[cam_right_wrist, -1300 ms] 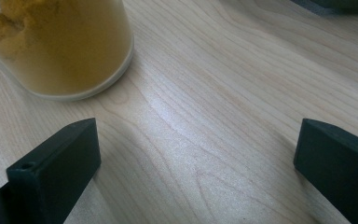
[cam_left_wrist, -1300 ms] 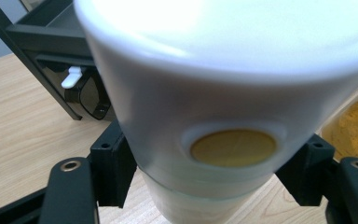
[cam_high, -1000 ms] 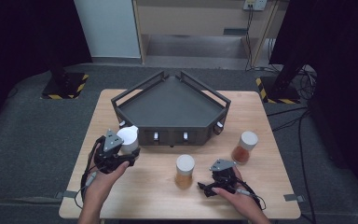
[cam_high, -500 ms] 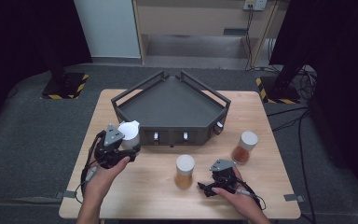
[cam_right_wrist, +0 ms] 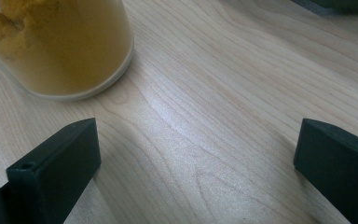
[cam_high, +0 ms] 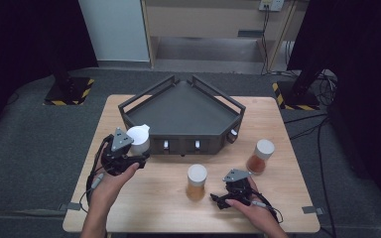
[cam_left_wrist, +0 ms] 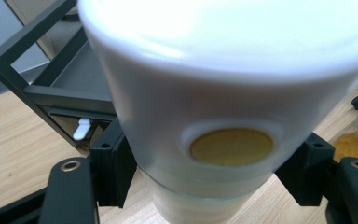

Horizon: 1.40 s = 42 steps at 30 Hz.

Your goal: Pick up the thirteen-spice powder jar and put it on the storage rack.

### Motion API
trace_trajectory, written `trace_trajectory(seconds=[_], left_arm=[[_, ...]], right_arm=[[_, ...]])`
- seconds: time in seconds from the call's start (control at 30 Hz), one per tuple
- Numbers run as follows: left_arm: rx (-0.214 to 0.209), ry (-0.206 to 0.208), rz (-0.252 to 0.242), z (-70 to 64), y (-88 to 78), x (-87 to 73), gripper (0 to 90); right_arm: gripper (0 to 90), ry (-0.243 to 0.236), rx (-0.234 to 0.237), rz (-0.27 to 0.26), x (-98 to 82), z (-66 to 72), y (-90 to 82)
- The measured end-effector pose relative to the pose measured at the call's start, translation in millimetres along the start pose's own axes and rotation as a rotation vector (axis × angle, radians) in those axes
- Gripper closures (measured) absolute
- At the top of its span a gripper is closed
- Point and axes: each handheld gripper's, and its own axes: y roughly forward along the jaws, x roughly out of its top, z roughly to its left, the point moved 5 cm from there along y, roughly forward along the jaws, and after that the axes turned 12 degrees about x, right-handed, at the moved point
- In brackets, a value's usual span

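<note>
My left gripper is shut on a jar with a white lid, held just off the front left corner of the dark tray. In the left gripper view the jar sits between the black jaws, a round yellow mark on the lid's side and the tray's rail behind it. My right gripper rests on the wooden table near its front edge, open with nothing between its jaws. A white-lidded jar of yellow stuff stands just left of it, also seen in the right gripper view.
Another white-lidded jar with orange-brown contents stands on the table to the right, in front of the tray's right corner. The tray's dark floor is bare. Bare wood lies ahead of the right gripper's jaws.
The left gripper has crept a little forward and toward the tray with its jar. The right gripper and the two standing jars have kept still.
</note>
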Motion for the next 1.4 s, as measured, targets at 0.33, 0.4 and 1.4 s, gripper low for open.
trace_trajectory(seconds=[0.33,0.4,1.4], left_arm=[[-0.001,0.003,-0.009,2.0,0.1,6.6,29.2],[-0.002,0.002,-0.01,2.4,0.7,7.9,29.2],[-0.002,0.017,-0.025,5.6,20.2,33.5,29.2]], right_arm=[[0.6,0.0,0.0,0.0,0.0,0.0,0.0],[0.6,0.0,0.0,0.0,0.0,0.0,0.0],[0.6,0.0,0.0,0.0,0.0,-0.1,0.0]])
